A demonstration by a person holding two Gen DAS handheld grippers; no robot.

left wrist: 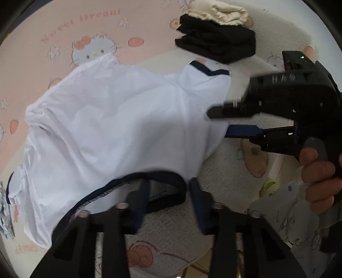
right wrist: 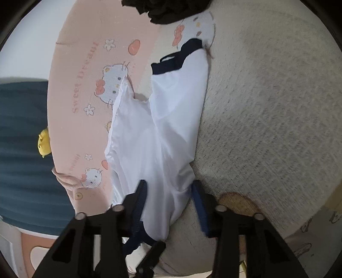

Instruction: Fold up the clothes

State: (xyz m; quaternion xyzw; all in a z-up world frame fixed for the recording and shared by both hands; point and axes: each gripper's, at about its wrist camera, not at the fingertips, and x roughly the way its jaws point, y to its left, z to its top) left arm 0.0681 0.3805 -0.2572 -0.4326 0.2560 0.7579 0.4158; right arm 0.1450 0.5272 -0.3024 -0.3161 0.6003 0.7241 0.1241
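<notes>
A white shirt with navy trim lies rumpled on a bed whose cover is pink with cartoon cats on one part and cream, textured, on the other. In the left wrist view the left gripper sits at six o'clock, its jaws straddling the navy collar; the band lies between the pads, but motion blur makes it hard to say whether they actually press on it, so its grip cannot be told. At three o'clock the right gripper, carried in a hand, reaches in to the shirt's edge, one blue pad touching the white cloth. Seen from the right wrist, the right gripper has a bunched fold of the shirt clamped between its jaws. At twelve o'clock beyond the shirt lie a folded black garment and a cream one.
</notes>
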